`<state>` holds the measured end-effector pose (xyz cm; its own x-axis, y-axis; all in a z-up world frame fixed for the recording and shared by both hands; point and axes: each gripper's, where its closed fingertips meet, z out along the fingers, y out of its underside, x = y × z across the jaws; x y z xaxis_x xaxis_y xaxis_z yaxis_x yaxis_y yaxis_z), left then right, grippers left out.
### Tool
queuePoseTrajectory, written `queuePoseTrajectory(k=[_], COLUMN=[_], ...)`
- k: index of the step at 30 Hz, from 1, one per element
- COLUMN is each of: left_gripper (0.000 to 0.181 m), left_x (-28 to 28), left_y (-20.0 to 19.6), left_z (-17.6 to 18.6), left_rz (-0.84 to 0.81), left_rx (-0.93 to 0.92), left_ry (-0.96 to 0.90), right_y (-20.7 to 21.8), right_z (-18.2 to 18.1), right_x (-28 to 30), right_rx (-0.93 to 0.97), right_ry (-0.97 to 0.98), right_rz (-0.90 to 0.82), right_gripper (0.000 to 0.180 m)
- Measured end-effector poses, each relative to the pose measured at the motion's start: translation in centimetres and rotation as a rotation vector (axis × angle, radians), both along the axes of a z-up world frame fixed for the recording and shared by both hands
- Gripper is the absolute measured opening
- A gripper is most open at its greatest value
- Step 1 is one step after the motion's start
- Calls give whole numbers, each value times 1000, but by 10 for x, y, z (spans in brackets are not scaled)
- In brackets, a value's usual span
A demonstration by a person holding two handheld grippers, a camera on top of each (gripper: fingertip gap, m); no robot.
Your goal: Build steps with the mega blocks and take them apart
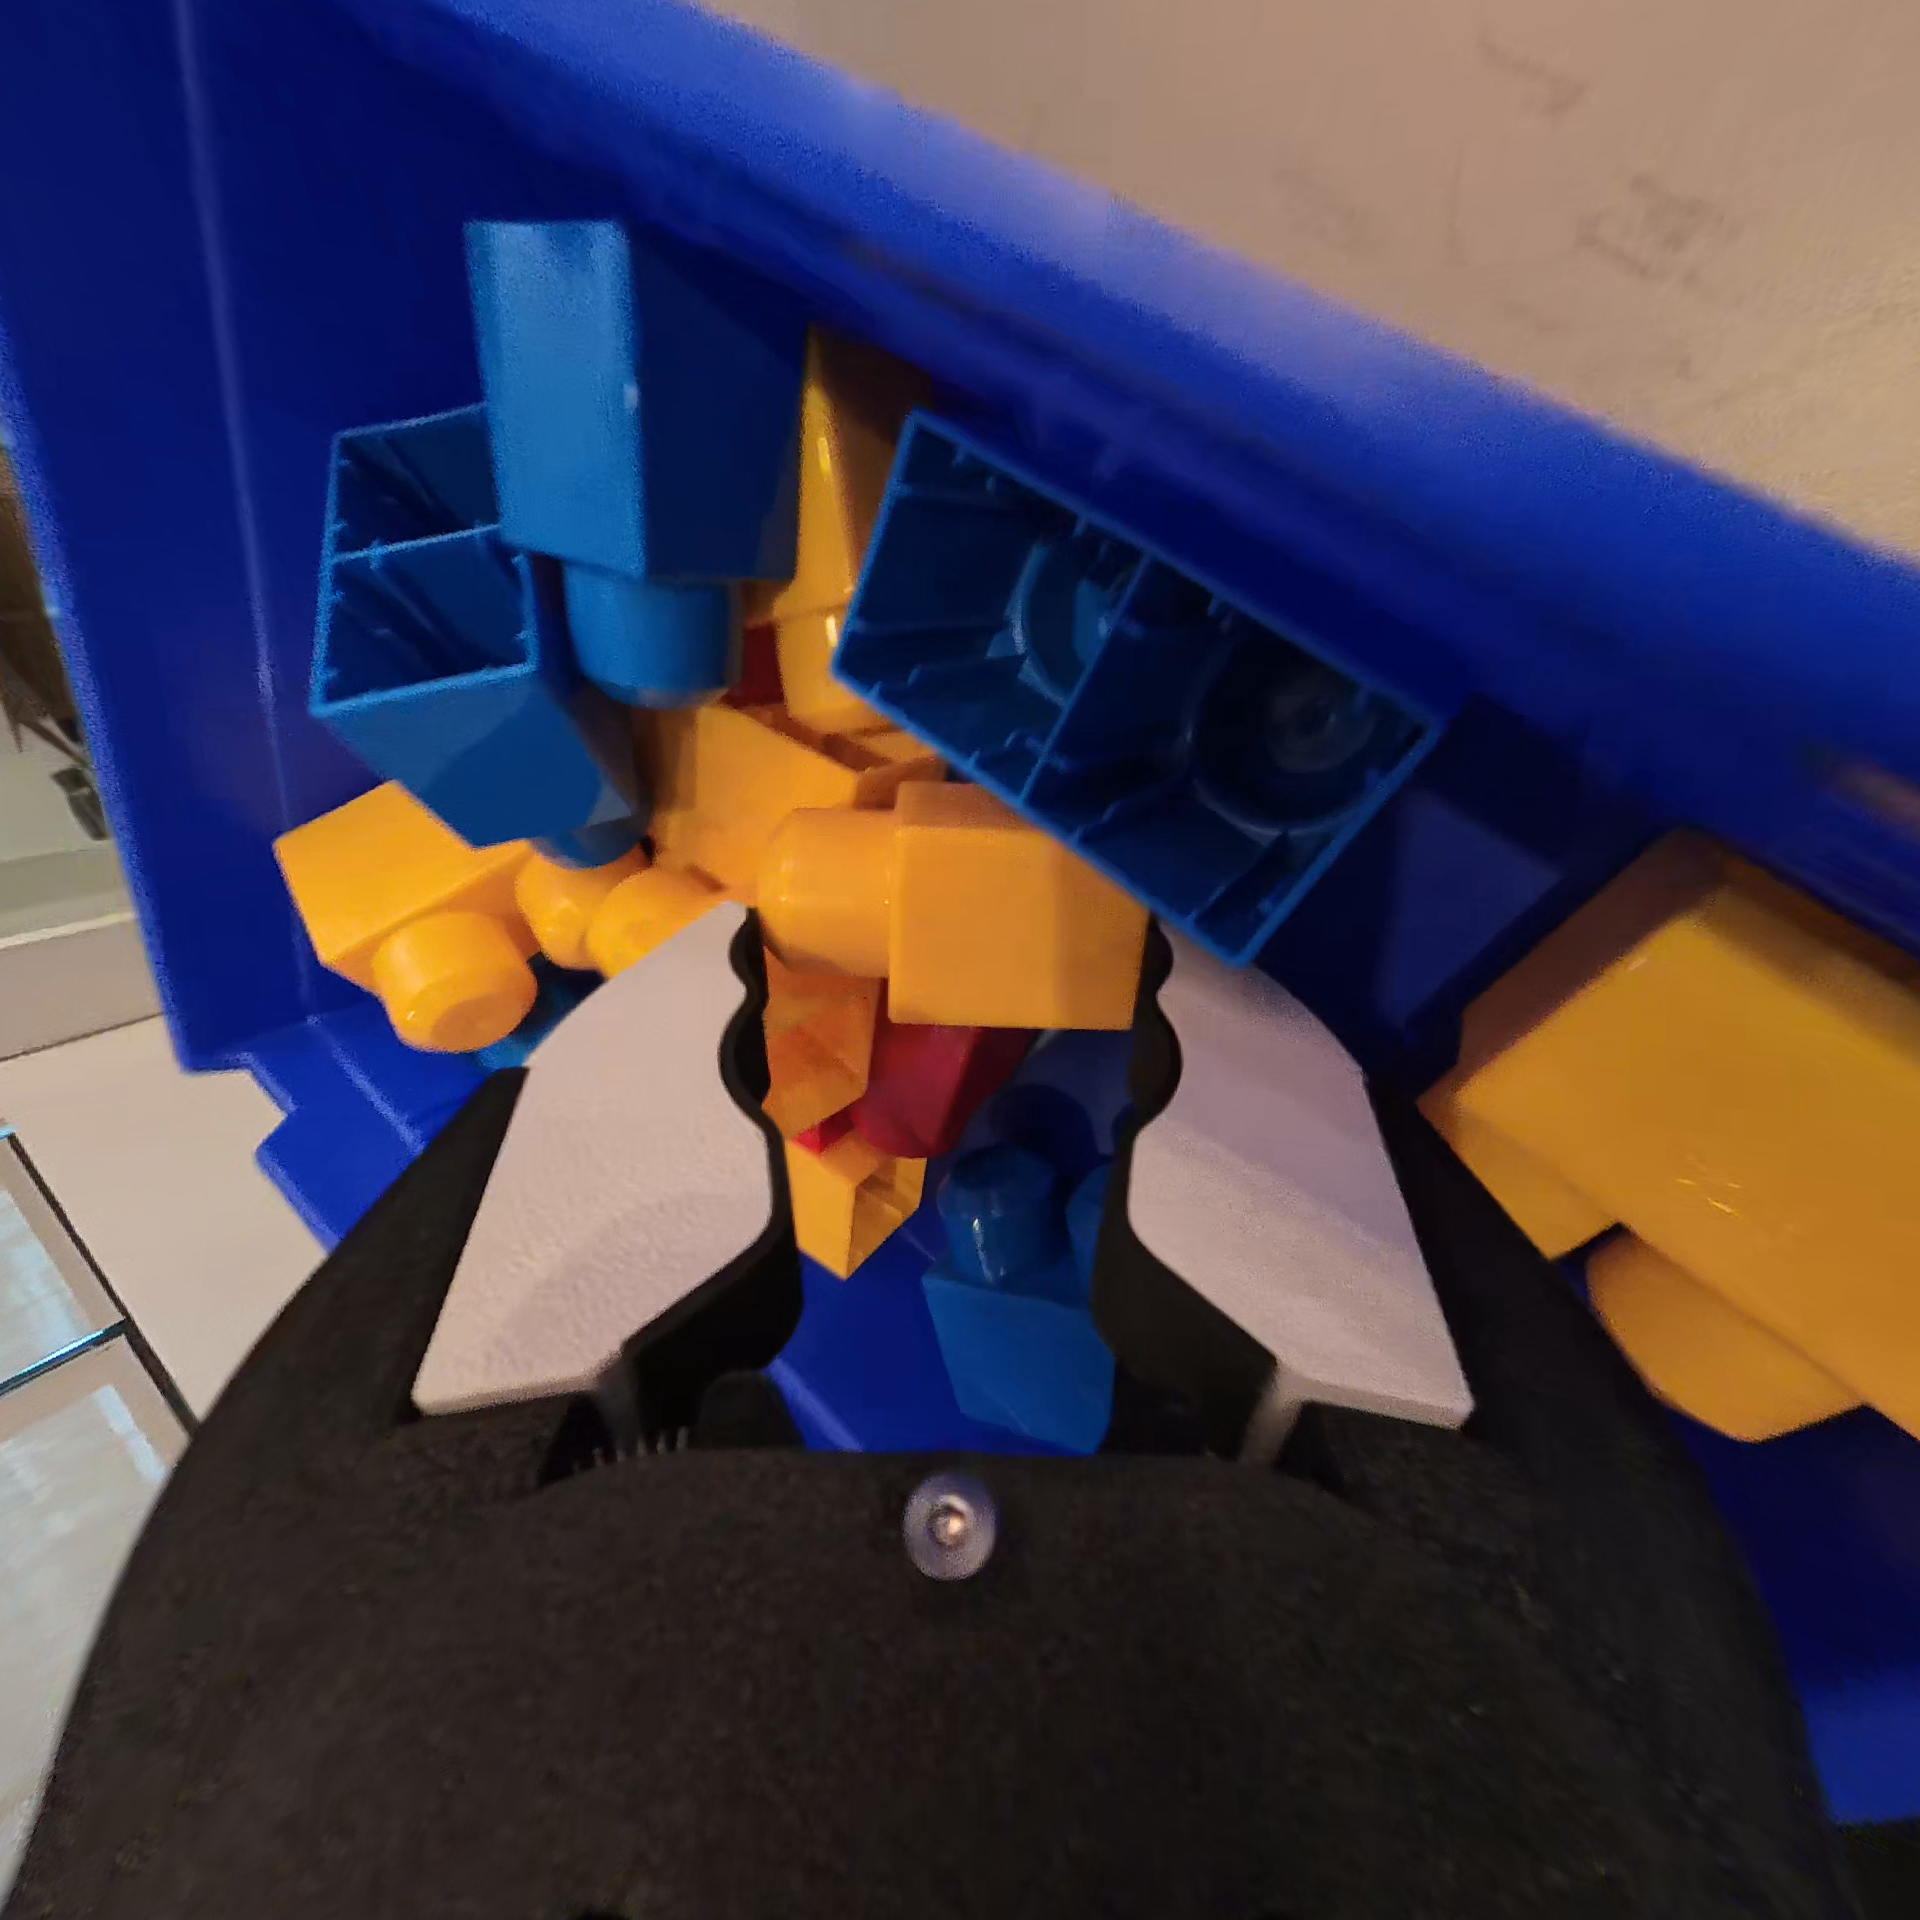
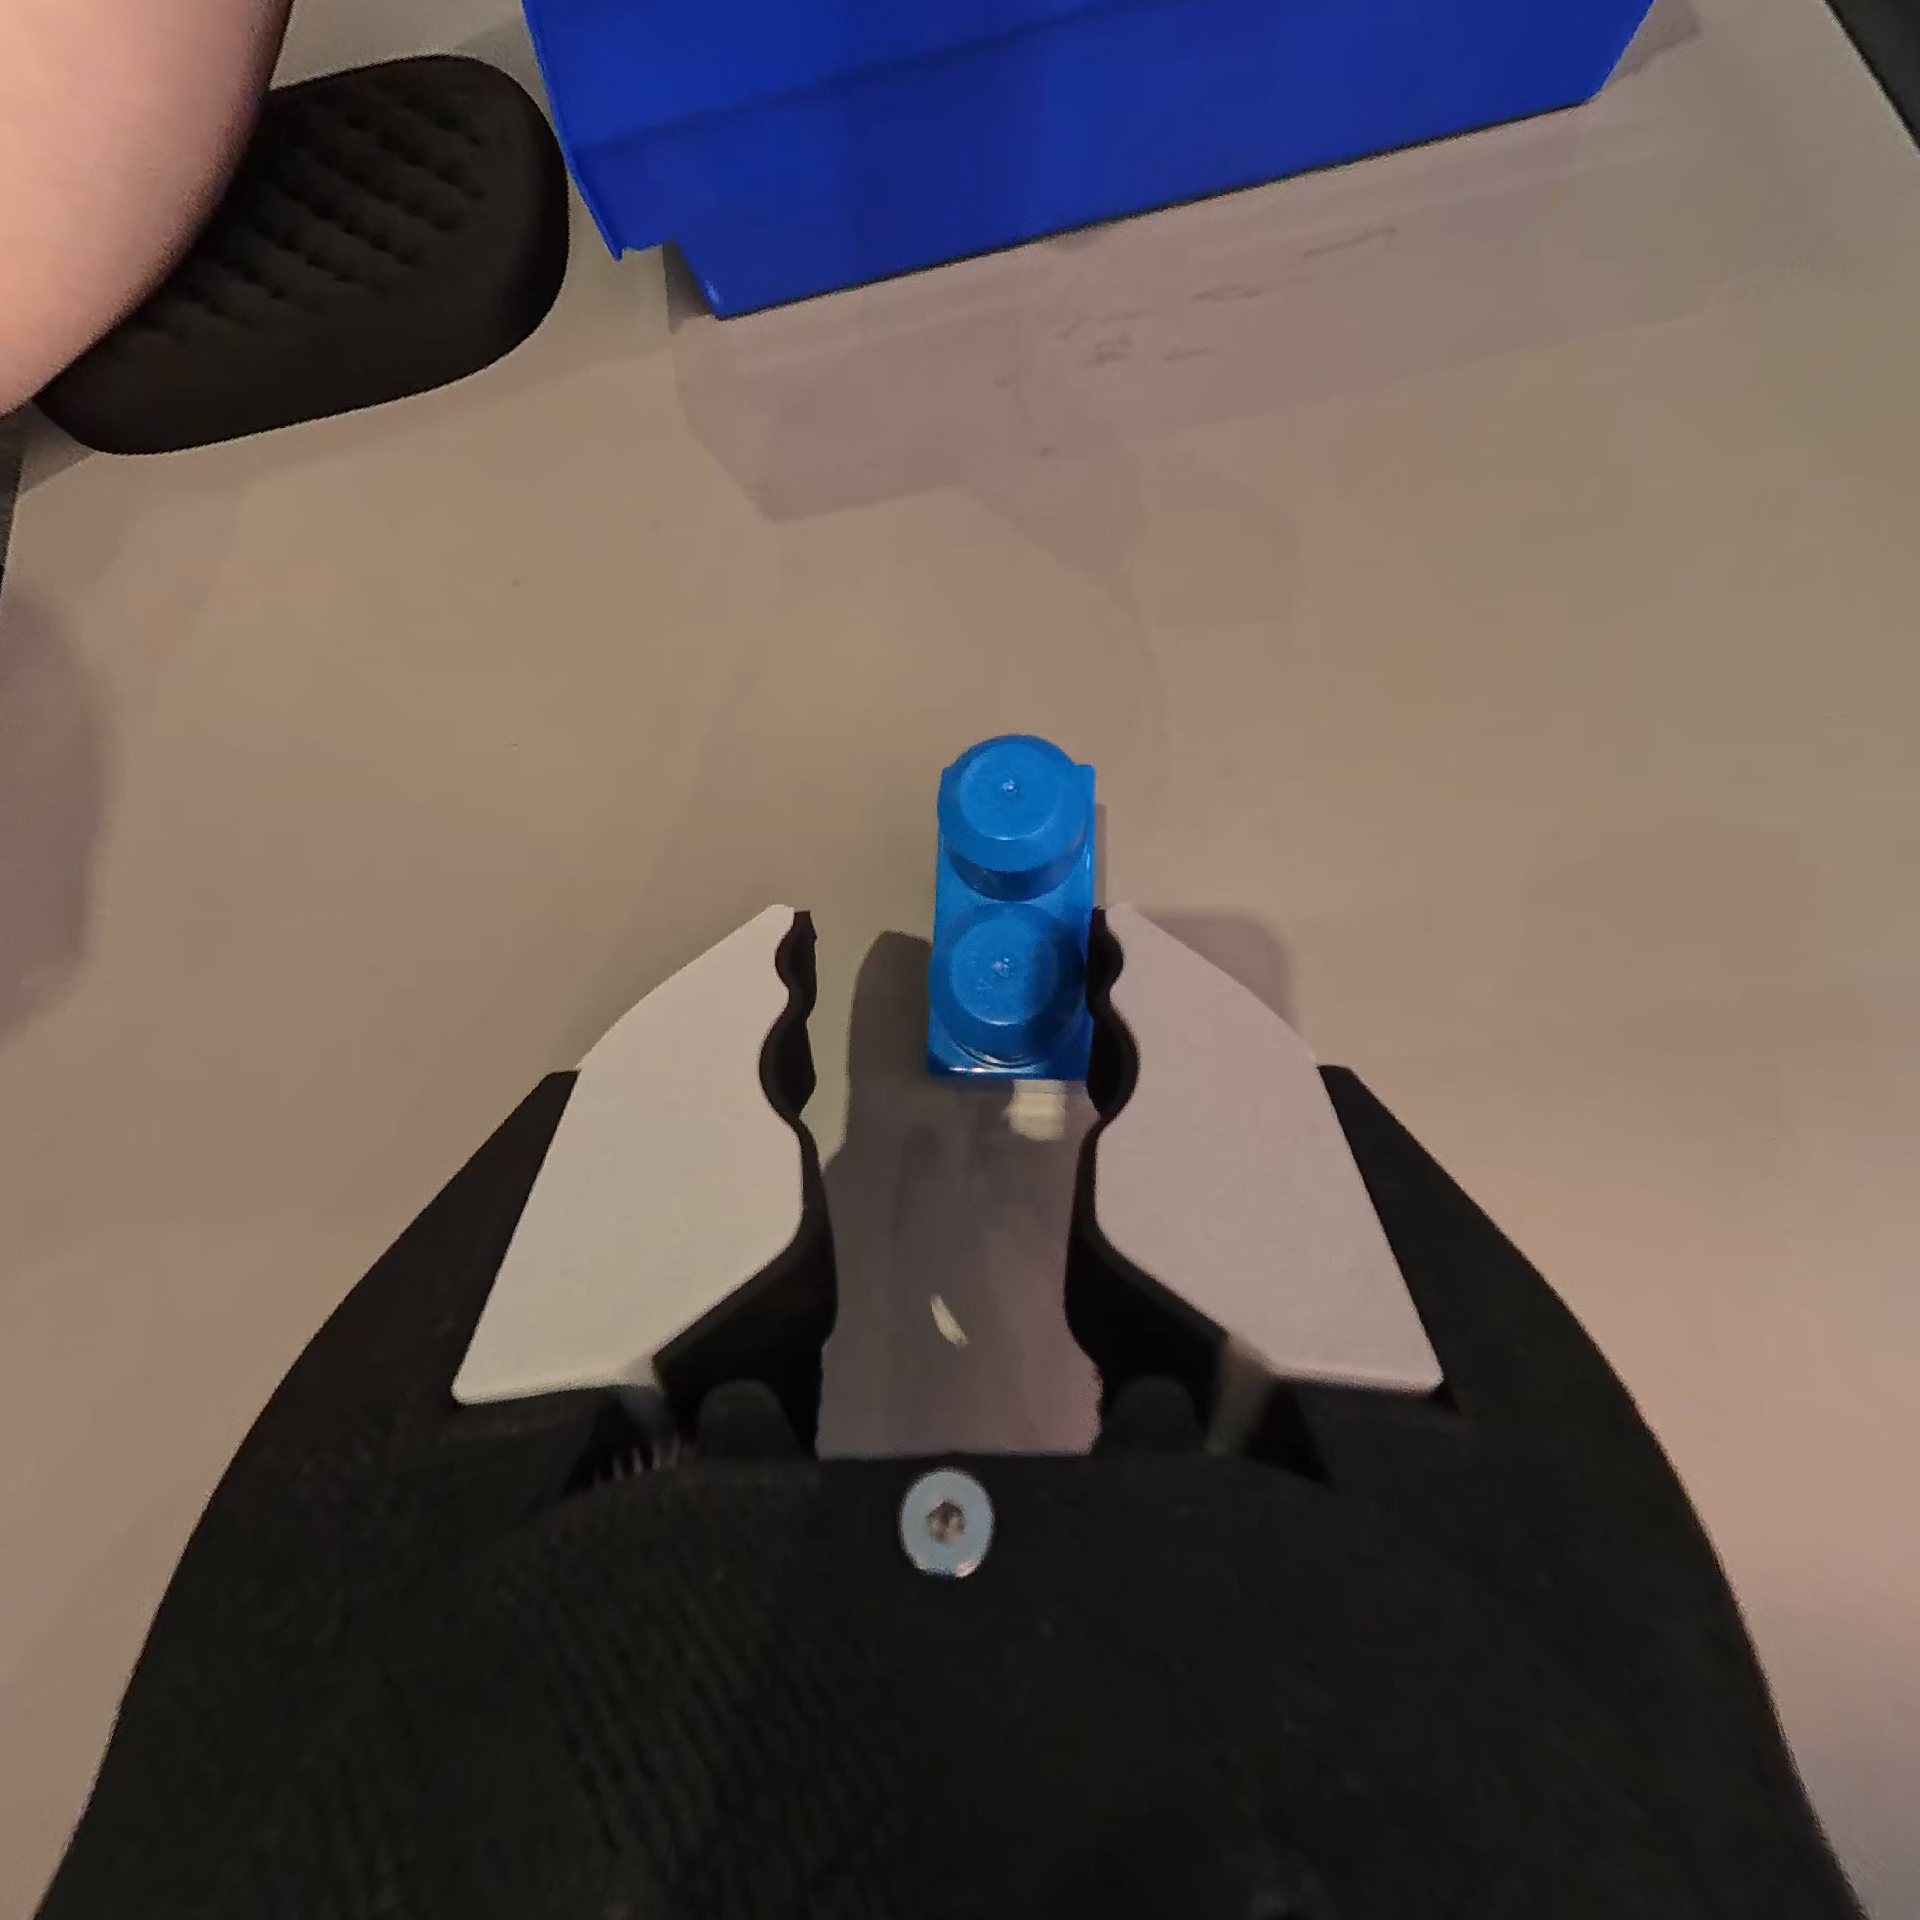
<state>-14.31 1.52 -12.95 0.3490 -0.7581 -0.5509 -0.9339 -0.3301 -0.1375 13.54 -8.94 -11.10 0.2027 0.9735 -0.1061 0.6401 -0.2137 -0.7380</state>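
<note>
Left wrist view: pale grey counter point(image 1: 156, 1174) off to the lower left, with a deep blue plastic bin point(image 1: 1143, 343) filling most of the frame, all slightly blurred. Inside the bin, a jumbled heap of chunky plastic mega blocks: yellow blocks point(image 1: 997, 925), light blue blocks point(image 1: 623, 405), one hollow light blue block point(image 1: 1132, 707) turned underside out, and a red block point(image 1: 951, 1081) half buried. Left tool point(image 1: 945, 997) reached into the heap, jaws spread apart with a yellow block and the red one between the fingertips; whether either pad touched a block could not be told.

Right wrist view: same grey counter point(image 2: 1455, 727), scuffed, the blue bin point(image 2: 1039, 145) at the far edge and well apart from the tool. Black textured pad point(image 2: 343, 239) at upper left, partly under a person's arm point(image 2: 104, 156). Small light blue two-stud block point(image 2: 1010, 925) stood studs up on the counter. Right tool point(image 2: 951, 961) parted around its near half, right fingertip against the block's side, left fingertip clear of it with a gap.
</note>
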Motion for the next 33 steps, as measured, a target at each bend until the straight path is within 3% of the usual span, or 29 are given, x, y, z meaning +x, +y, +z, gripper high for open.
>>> queuePoseTrajectory(k=[6, 10, 13, 16, 19, 25, 27, 30, 33], left_gripper=[68, 68, 68, 68, 68, 68, 68, 78, 94], left_x=[-8, 81, 172, 234, 260, 286, 289, 290, 287], left_y=[-11, -45, -82, -101, -106, -121, -124, -125, -119], left_z=[73, 136, 156, 146, 121, 85, 80, 75, 63], left_rz=[35, -237, -497, -610, -627, -677, -694, -691, -612], left_rx=[183, 301, 326, 357, 355, 267, 243, 199, 66], left_ry=[-88, -320, -414, -354, -236, -181, -181, -222, -346], right_y=[-9, -33, -35, -27, -19, -18, -26, -30, -12], right_z=[30, 76, 107, 119, 119, 85, 72, 64, 62], right_x=[-4, -14, -16, -13, -9, 1, 2, 6, 22], right_rx=[-14, -194, -322, -361, -362, -342, -373, -388, -270], right_ry=[105, 330, 465, 533, 524, 281, 200, 134, 82], right_rz=[26, 86, 19, -92, -179, -227, -183, -136, -184], right_gripper=[51, 51, 51, 52, 52, 53, 37, 37, 36])
